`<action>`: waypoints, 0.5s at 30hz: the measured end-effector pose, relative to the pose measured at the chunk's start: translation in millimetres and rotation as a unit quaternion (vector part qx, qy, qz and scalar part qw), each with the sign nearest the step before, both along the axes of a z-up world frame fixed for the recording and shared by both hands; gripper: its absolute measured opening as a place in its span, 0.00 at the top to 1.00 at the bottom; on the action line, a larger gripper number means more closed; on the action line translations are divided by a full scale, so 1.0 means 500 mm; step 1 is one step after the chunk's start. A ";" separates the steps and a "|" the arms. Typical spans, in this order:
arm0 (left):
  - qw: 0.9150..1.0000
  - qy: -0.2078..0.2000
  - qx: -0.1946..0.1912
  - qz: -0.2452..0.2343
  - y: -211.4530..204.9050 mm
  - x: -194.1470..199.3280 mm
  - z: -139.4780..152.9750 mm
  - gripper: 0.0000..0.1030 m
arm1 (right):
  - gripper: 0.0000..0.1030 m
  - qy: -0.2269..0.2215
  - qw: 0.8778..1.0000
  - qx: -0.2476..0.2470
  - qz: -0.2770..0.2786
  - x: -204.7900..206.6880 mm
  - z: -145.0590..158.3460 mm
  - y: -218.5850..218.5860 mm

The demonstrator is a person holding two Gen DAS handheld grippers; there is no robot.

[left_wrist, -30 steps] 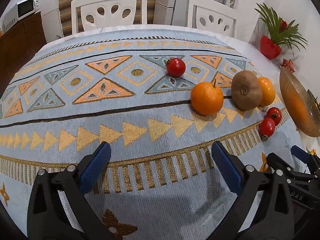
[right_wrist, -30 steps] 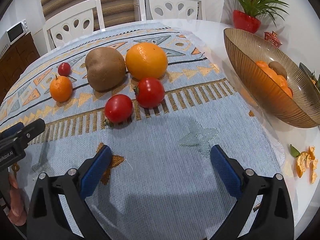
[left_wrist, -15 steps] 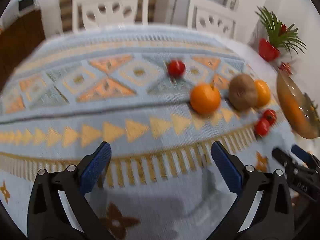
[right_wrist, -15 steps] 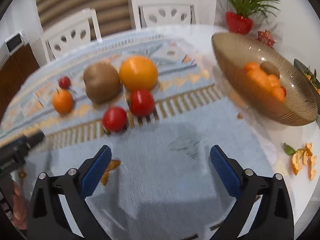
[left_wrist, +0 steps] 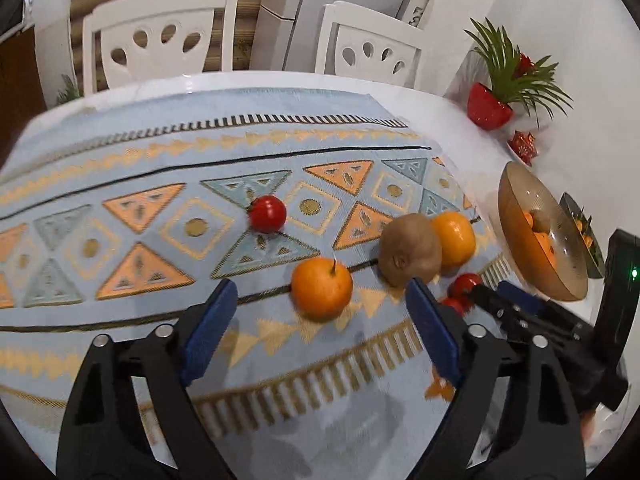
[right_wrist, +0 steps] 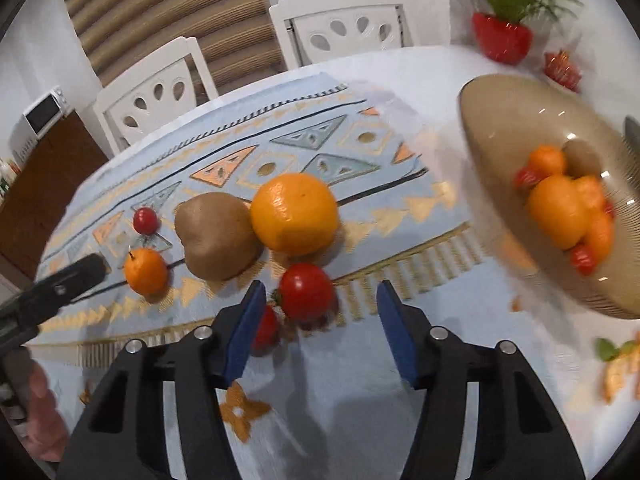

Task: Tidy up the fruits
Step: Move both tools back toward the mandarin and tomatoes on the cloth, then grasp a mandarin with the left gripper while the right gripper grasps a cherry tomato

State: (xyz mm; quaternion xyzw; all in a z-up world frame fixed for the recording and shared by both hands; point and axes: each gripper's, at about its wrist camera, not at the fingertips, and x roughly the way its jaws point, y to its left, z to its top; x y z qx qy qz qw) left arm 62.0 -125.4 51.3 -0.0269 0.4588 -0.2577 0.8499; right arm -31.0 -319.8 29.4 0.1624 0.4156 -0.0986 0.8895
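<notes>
We held the right tool (right_wrist: 320,320) low over the patterned cloth (right_wrist: 360,380) on the desk (right_wrist: 420,68), its blue fingers (right_wrist: 394,336) spread wide with a tomato (right_wrist: 306,292) just ahead of the gap and untouched. A second tomato (right_wrist: 267,330) sat partly hidden behind the left finger. Beyond them lay a kiwi (right_wrist: 218,236) touching a large orange (right_wrist: 295,212), then a small orange (right_wrist: 146,271) and a far tomato (right_wrist: 145,220). Our left tool (left_wrist: 316,330) was also spread, empty, with the small orange (left_wrist: 322,287) near the opening and well short of the pads (left_wrist: 208,332). To the right, off the cloth, stood the brown glass bowl (right_wrist: 492,128), already holding oranges, tomatoes and a kiwi. Scraps of peel (right_wrist: 618,368) lay beside it.
</notes>
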 end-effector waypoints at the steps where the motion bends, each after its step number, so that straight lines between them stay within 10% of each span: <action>1: 1.000 0.011 -0.016 -0.004 0.002 0.007 -0.014 0.21 | 0.45 -0.005 1.000 -0.001 0.002 0.002 -0.006 0.004; 15: 0.998 -0.052 0.031 -0.026 -0.044 -0.003 -0.073 0.40 | 0.54 -0.008 1.000 -0.021 -0.012 0.012 -0.037 0.009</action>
